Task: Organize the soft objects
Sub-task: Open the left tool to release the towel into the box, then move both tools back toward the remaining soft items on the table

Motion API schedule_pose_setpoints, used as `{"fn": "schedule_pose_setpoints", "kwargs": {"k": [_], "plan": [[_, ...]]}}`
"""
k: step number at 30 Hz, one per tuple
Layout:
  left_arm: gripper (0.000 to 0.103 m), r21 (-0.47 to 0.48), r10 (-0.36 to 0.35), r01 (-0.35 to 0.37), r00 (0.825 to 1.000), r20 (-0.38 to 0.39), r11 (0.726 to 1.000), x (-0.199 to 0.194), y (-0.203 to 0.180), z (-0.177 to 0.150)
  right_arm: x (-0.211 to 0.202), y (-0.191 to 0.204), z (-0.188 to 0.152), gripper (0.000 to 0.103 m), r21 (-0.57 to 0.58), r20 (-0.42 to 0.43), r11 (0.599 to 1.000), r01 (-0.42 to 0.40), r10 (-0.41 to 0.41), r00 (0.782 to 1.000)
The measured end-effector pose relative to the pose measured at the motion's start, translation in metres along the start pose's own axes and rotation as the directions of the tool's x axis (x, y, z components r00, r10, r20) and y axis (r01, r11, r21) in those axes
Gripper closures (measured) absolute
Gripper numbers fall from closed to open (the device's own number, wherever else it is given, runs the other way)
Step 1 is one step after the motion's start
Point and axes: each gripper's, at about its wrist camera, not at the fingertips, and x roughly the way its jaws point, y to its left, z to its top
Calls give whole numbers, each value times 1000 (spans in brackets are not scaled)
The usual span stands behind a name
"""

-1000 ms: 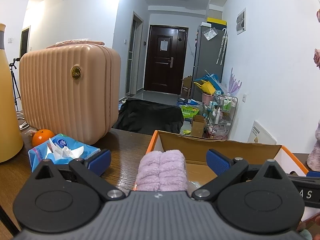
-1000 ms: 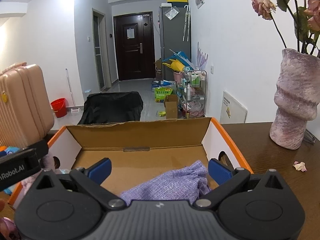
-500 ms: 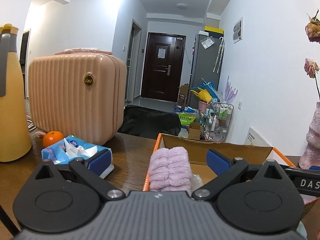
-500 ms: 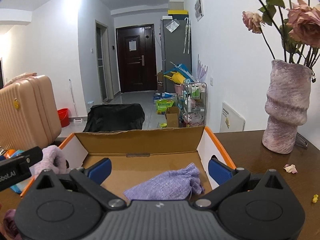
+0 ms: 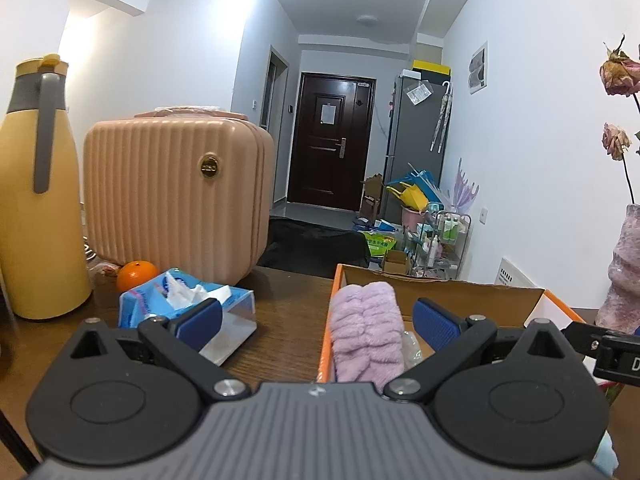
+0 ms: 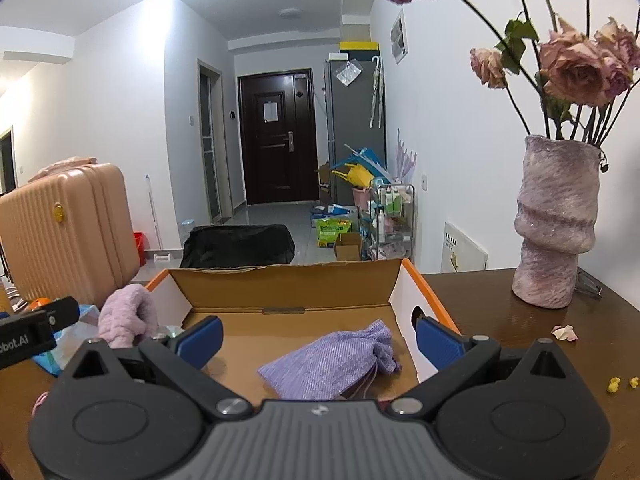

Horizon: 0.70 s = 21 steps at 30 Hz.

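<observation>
**Both grippers open over the cardboard box**

The left gripper (image 5: 316,318) hangs above the left edge of the cardboard box (image 5: 472,294), its jaws spread wide with nothing between the blue pads. The fluffy lilac towel (image 5: 366,338) lies draped over the box's left wall, directly ahead of that gripper and between its 2 fingers in view, touching neither pad.

The right gripper (image 6: 318,338) hangs over the near side of the box (image 6: 288,280); its jaws are also spread and hold nothing. The purple drawstring pouch (image 6: 332,360) lies flat on the box floor, toward the right wall. From the right wrist view the towel (image 6: 126,314) sits on the box's left rim, with part of the left gripper body just beside it.

On the table (image 5: 288,312), left of the box: a blue tissue pack (image 5: 180,304), an orange (image 5: 136,274), a pink ribbed case (image 5: 176,196) and a yellow flask (image 5: 38,200). Right of the box stands a mauve vase (image 6: 556,224) holding dried roses (image 6: 576,68); loose petals (image 6: 564,332) lie near its base.
</observation>
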Motion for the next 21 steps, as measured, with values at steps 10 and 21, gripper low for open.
{"fn": "schedule_pose_setpoints", "kwargs": {"k": [10,21], "plan": [[0,8,7,-7,1000,3,1000,-25,14,-6,-37,9,-17,0,-36,46,999,-12,13,999],[0,28,9,-9,1000,-4,1000,-52,30,-16,-69,17,-36,0,-71,74,997,-30,36,997]]}}
